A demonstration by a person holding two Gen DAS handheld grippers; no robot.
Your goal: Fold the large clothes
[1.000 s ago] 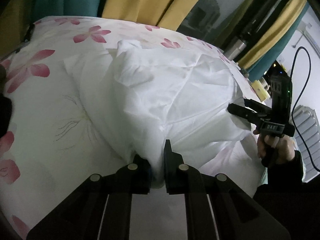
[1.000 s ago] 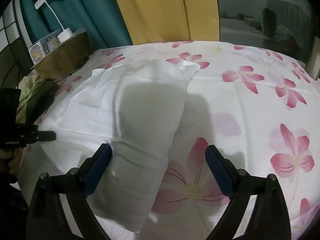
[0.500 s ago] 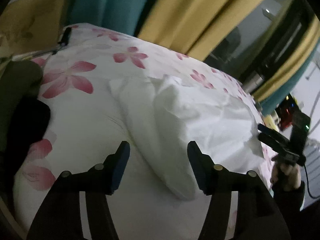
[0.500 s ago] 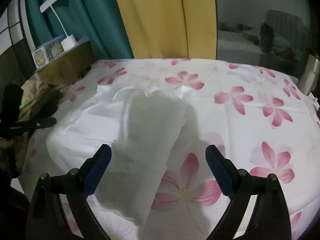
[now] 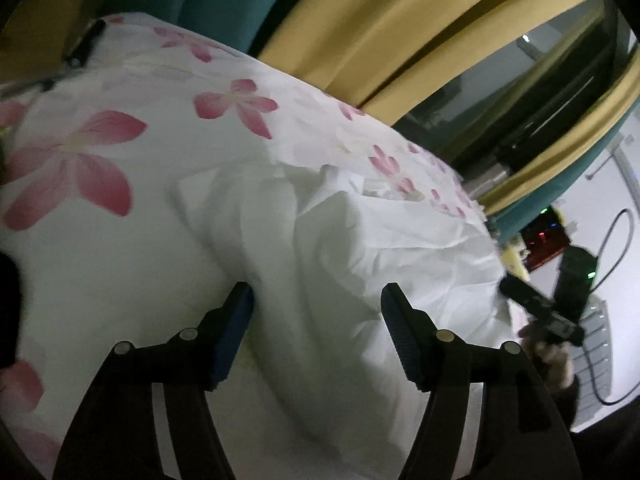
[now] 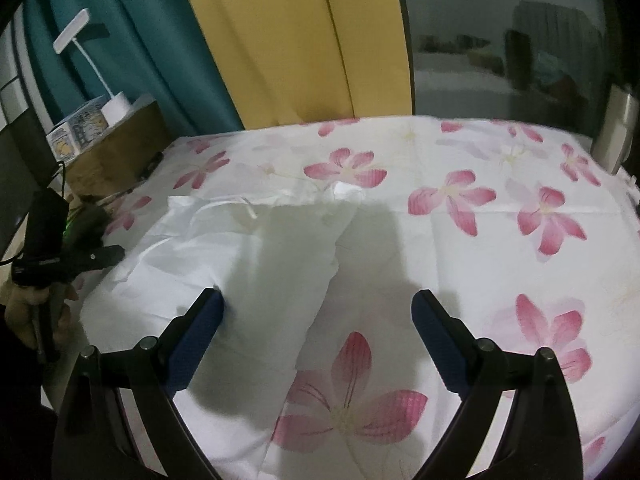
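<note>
A white garment (image 5: 360, 248) lies folded and rumpled on the flowered bedsheet (image 5: 100, 160). My left gripper (image 5: 316, 292) hovers over its near edge. Its jaws are opening, the cloth lies under the gap, and the pads do not press on it. The right wrist view shows the same garment (image 6: 260, 264) as a folded band on the sheet (image 6: 500, 220). Above its right edge my right gripper (image 6: 318, 296) stands open and holds nothing. Each view catches the other tool: the right gripper (image 5: 536, 300) at the bed's right side, the left gripper (image 6: 92, 258) at the left, hand-held.
Yellow curtains (image 6: 288, 40) and teal curtains (image 6: 152, 40) hang behind the bed, beside a dark window (image 6: 500, 40). A white lamp (image 6: 100, 80) stands on a cardboard box (image 6: 116, 148) at the back left. A dark bundle (image 5: 8, 300) lies at the bed's left edge.
My left gripper let go of the garment's edge, opened wide and drew away to the left. The cloth dropped flat. My right gripper stayed open and rose slightly.
</note>
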